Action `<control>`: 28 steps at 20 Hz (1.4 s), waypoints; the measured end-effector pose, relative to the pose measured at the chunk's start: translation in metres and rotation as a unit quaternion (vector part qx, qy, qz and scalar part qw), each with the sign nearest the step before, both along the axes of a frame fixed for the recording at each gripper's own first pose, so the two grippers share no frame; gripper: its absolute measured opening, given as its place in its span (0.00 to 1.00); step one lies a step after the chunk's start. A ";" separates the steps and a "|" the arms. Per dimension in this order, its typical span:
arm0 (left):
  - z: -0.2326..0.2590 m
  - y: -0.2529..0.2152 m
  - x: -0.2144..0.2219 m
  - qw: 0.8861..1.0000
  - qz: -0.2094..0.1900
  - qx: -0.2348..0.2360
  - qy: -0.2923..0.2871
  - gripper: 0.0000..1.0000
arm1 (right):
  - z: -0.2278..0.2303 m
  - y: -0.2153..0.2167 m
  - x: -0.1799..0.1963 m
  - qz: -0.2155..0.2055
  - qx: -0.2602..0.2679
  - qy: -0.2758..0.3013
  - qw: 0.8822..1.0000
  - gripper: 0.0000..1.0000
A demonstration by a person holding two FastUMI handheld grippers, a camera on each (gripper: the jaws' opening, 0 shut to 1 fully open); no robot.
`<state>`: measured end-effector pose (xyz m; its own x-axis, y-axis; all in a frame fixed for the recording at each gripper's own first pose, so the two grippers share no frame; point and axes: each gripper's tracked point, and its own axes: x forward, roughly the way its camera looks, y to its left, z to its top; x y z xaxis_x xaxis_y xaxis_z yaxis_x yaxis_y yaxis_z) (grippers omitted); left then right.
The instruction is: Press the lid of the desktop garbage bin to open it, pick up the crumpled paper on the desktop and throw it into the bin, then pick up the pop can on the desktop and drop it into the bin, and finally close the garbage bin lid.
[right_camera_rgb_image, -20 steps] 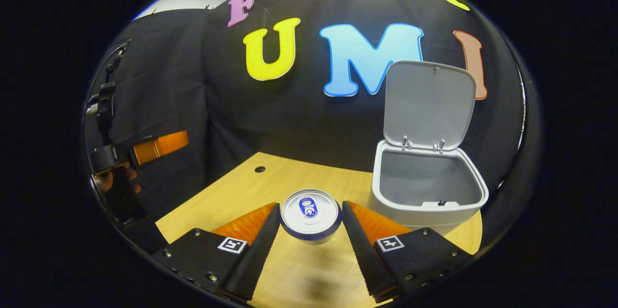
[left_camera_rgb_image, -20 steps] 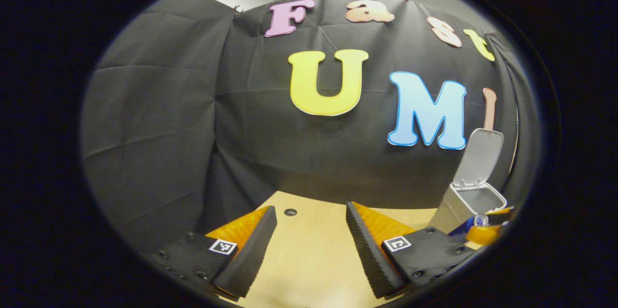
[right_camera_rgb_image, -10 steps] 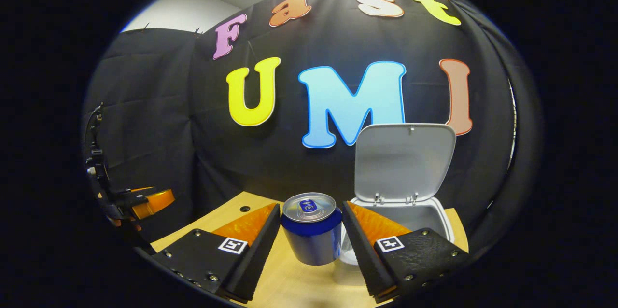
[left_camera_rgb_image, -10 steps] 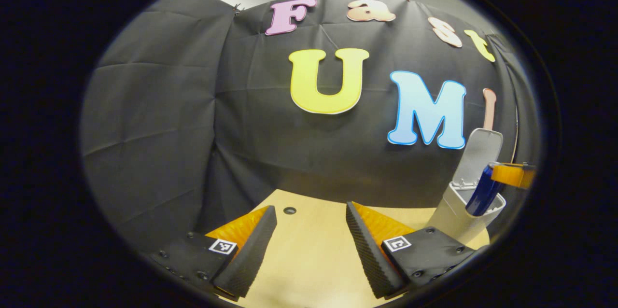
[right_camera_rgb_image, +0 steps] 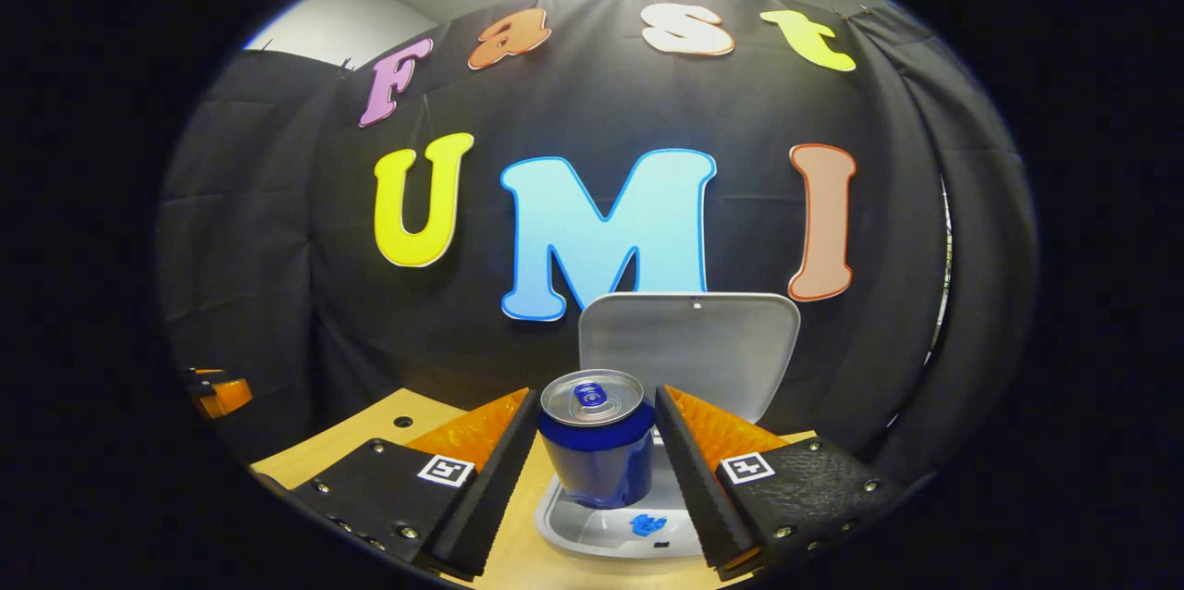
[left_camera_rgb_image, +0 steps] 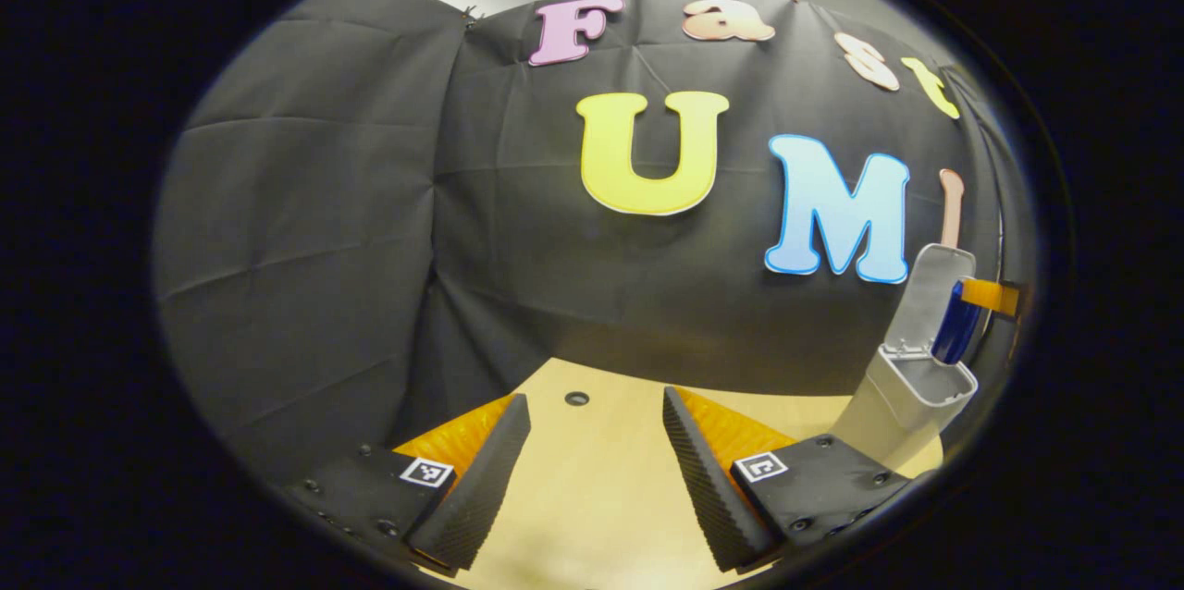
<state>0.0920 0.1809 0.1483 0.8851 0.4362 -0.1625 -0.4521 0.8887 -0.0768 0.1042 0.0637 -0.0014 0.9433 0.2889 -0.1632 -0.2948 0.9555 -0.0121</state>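
- Holding the blue cylindrical aluminium pop can (right_camera_rgb_image: 597, 442) upright, the right tongs (right_camera_rgb_image: 597, 465) are clamped on its sides, both fingers pressed to the wall, directly above the open mouth of the grey rectangular plastic desktop bin (right_camera_rgb_image: 564, 530).
- The flat grey hinged lid (right_camera_rgb_image: 689, 345) stands raised behind the bin mouth, just behind the can.
- A blue scrap lies on the bin floor below the can; whether it is the crumpled paper cannot be told.
- In the left gripper view, the left tongs (left_camera_rgb_image: 592, 470) are apart and empty over the light wooden table (left_camera_rgb_image: 601, 497), well to the side of the bin (left_camera_rgb_image: 902, 405).
- Risk: releasing off-centre. The can appears near the bin's front rim; it could strike the rim and fall to the table.
- Risk: contact with the lid. Pushing further toward it could knock the lid shut or shift the light bin.
- Risk: a tilted release could jam the can across the bin mouth and block lid closure.
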 end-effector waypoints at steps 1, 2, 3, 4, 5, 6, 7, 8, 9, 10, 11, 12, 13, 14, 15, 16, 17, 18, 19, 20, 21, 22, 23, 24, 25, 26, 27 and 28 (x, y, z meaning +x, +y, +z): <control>0.000 0.002 -0.001 1.000 0.002 -0.001 0.000 0.95 | -0.003 -0.006 0.004 -0.007 -0.003 0.003 1.000 0.82; 0.000 0.003 -0.005 1.000 0.005 -0.001 0.001 0.95 | -0.008 -0.009 0.008 -0.013 -0.008 0.006 1.000 0.82; 0.000 0.003 -0.007 1.000 0.007 -0.001 0.002 0.95 | -0.012 -0.014 0.010 -0.018 -0.011 0.009 1.000 0.82; 0.000 0.005 -0.008 1.000 0.009 -0.001 0.002 0.96 | -0.016 -0.017 0.013 -0.021 -0.014 0.012 1.000 0.82; 0.000 0.006 -0.010 1.000 0.011 -0.001 0.003 0.96 | -0.021 -0.020 0.015 -0.025 -0.018 0.015 0.999 0.82; 0.000 0.007 -0.011 1.000 0.013 0.000 0.003 0.95 | -0.026 -0.024 0.019 -0.028 -0.022 0.019 0.999 0.82; -0.001 0.008 -0.013 1.000 0.015 0.001 0.005 0.95 | -0.034 -0.027 0.021 -0.031 -0.026 0.024 0.999 0.82; -0.002 0.008 -0.015 1.000 0.017 0.002 0.007 0.95 | -0.040 -0.029 0.024 -0.035 -0.029 0.029 0.999 0.82; -0.003 0.009 -0.017 1.000 0.017 0.003 0.008 0.95 | -0.047 -0.031 0.026 -0.038 -0.032 0.036 0.998 0.82; -0.004 0.008 -0.018 1.000 0.018 0.004 0.010 0.96 | -0.055 -0.033 0.028 -0.040 -0.036 0.043 0.998 0.82; -0.006 0.008 -0.019 1.000 0.018 0.005 0.012 0.96 | -0.062 -0.036 0.030 -0.043 -0.039 0.050 0.997 0.82; -0.006 0.007 -0.020 1.000 0.019 0.006 0.014 0.96 | -0.070 -0.038 0.031 -0.044 -0.044 0.057 0.996 0.82; -0.007 0.006 -0.022 1.000 0.019 0.005 0.015 0.96 | -0.079 -0.040 0.032 -0.046 -0.048 0.064 0.996 0.82; -0.008 0.006 -0.022 1.000 0.020 0.003 0.016 0.94 | -0.087 -0.042 0.032 -0.047 -0.052 0.073 0.995 0.82; -0.008 0.006 -0.023 1.000 0.020 0.001 0.016 0.94 | -0.095 -0.043 0.032 -0.048 -0.054 0.082 0.994 0.82; -0.008 0.007 -0.022 1.000 0.022 0.000 0.016 0.95 | -0.103 -0.044 0.032 -0.049 -0.055 0.091 0.993 0.82; -0.011 0.008 -0.023 1.000 0.023 0.000 0.016 0.95 | -0.111 -0.045 0.032 -0.050 -0.054 0.101 0.992 0.82; -0.011 0.008 -0.024 1.000 0.024 0.000 0.017 0.95 | -0.119 -0.046 0.030 -0.051 -0.052 0.110 0.991 0.82; -0.010 0.008 -0.025 1.000 0.024 0.001 0.017 0.95 | -0.125 -0.047 0.030 -0.053 -0.050 0.118 0.990 0.82; -0.010 0.008 -0.025 1.000 0.024 0.002 0.018 0.95 | -0.131 -0.049 0.029 -0.055 -0.050 0.125 0.989 0.82; -0.010 0.009 -0.024 1.000 0.023 0.003 0.019 0.95 | -0.138 -0.049 0.032 -0.057 -0.050 0.132 0.988 0.82; -0.011 0.007 -0.023 1.000 0.022 0.004 0.019 0.94 | -0.145 -0.050 0.031 -0.058 -0.050 0.138 0.987 0.82; -0.011 0.006 -0.022 1.000 0.022 0.004 0.020 0.93 | -0.150 -0.052 0.030 -0.059 -0.051 0.144 0.987 0.83; -0.012 0.005 -0.021 1.000 0.021 0.004 0.020 0.93 | -0.155 -0.055 0.028 -0.060 -0.052 0.148 0.986 0.82; -0.011 0.005 -0.020 1.000 0.020 0.006 0.022 0.93 | -0.159 -0.056 0.027 -0.061 -0.054 0.153 0.985 0.82; -0.011 0.005 -0.020 1.000 0.019 0.007 0.023 0.95 | -0.160 -0.056 0.028 -0.064 -0.042 0.153 0.985 0.83; -0.012 0.004 -0.019 1.000 0.018 0.008 0.023 0.95 | -0.157 -0.056 0.028 -0.064 -0.039 0.151 0.986 0.82; -0.011 0.003 -0.018 1.000 0.017 0.008 0.023 0.95 | -0.158 -0.058 0.028 -0.068 -0.043 0.153 0.985 0.80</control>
